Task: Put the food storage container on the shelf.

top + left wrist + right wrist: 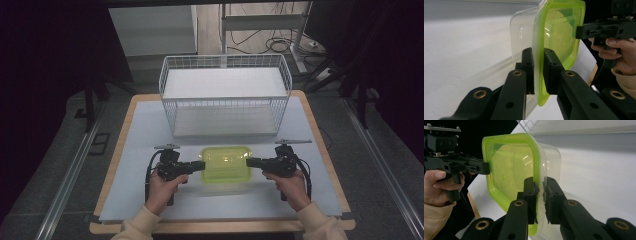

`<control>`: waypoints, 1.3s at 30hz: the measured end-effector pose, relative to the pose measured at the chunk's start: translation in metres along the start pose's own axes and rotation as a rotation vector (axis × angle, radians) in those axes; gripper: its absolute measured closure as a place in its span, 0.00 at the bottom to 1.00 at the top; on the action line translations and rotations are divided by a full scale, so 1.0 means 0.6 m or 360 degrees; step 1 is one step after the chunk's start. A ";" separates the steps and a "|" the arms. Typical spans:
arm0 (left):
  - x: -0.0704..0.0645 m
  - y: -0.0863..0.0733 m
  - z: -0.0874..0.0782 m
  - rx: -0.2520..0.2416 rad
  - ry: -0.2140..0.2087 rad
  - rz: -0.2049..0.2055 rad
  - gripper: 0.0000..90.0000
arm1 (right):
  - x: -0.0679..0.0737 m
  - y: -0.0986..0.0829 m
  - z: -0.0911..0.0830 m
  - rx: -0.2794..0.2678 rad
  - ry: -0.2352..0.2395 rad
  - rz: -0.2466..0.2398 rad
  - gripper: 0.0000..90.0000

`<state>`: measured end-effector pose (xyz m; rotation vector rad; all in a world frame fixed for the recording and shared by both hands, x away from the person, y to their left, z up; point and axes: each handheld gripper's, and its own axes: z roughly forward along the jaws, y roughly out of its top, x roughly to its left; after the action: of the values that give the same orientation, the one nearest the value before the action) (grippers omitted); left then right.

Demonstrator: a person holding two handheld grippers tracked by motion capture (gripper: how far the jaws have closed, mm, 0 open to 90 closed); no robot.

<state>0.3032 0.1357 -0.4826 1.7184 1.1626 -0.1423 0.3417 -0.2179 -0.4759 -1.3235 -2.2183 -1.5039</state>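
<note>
- Our left hand-held gripper [538,72] clamps one rim of the clear plastic container with yellow-green lid [225,163].
- Our right hand-held gripper [539,195] clamps the opposite rim.
- The container sits before the white wire basket [225,95], over the surface [140,135].

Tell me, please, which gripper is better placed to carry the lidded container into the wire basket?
Neither clearly. The left gripper and right gripper each clamp an opposite edge of the green-lidded container, which sits centred before the wire basket. A joint lift looks best; if forced, I'd say right, though barely.
</note>
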 end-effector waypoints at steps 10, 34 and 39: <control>-0.013 0.010 -0.013 -0.0041 0.0010 0.0045 0.90 | 0.011 0.009 -0.009 -0.0041 0.0016 -0.0043 0.89; -0.029 0.060 -0.043 -0.0116 0.0002 0.0127 0.90 | 0.041 0.054 -0.024 -0.0128 0.0019 -0.0133 0.89; -0.035 0.072 -0.053 -0.0143 0.0003 0.0154 0.90 | 0.054 0.069 -0.031 -0.0150 0.0012 -0.0164 0.89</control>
<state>0.3116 0.1461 -0.4267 1.6920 1.0693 -0.0289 0.3467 -0.2098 -0.4211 -1.2444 -2.2690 -1.6654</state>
